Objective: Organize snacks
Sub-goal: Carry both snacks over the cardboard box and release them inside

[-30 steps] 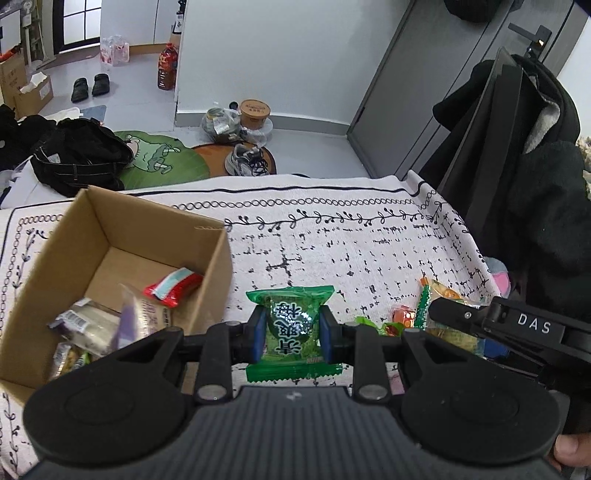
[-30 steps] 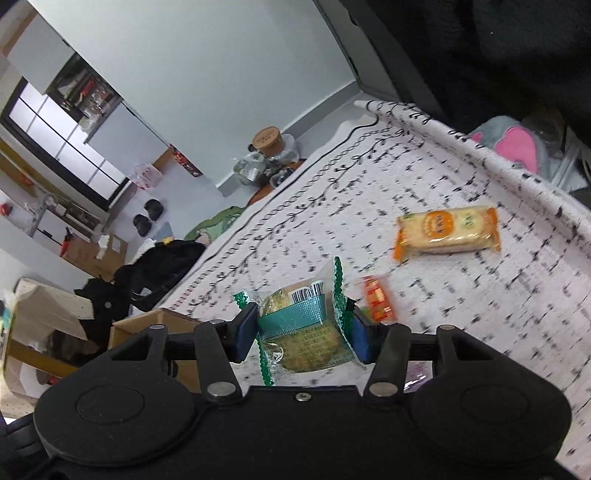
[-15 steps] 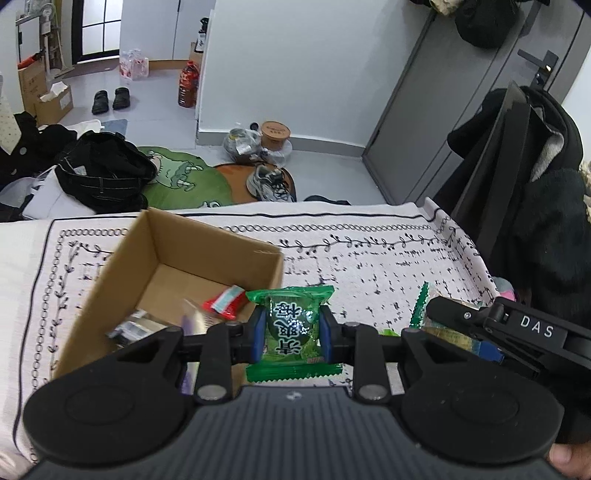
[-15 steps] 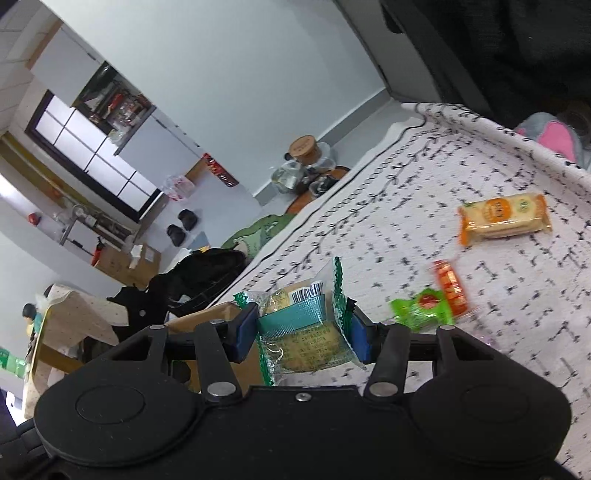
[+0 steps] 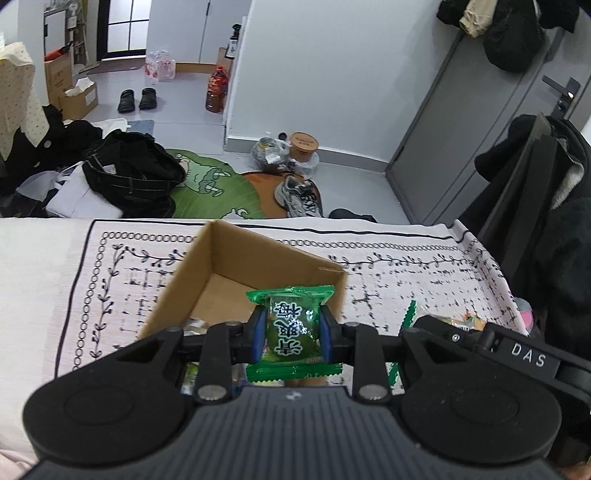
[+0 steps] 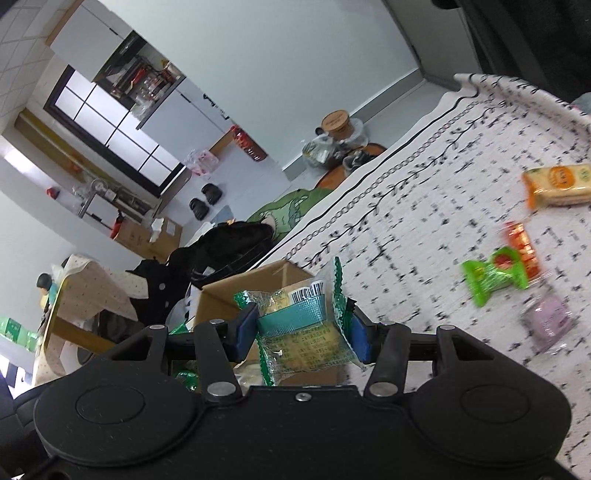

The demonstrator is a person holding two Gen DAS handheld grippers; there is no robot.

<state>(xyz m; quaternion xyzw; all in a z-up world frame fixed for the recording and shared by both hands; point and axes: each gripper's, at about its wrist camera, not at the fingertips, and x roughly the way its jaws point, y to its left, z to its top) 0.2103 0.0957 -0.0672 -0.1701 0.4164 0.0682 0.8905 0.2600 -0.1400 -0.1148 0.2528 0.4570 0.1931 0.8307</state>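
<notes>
The cardboard box [image 5: 236,266] floor, at the left wrist view's centre, is mostly hidden behind the gripper body. Loose snacks [image 6: 495,275] at the right wrist view's right are motion-blurred, labels unreadable

Both views are evenly and fairly brightly lit by soft, cool light, with daylight showing through the glazed door [image 5: 122,26] at the far end of the room and no hard shadows on the patterned cloth [image 5: 406,280]. The fisheye lens bends straight lines toward the edges and darkens the corners. The left wrist view is mostly sharp, while in the tilted right wrist view the loose snacks [image 6: 495,275] and the cloth's print are smeared by motion blur.
</notes>
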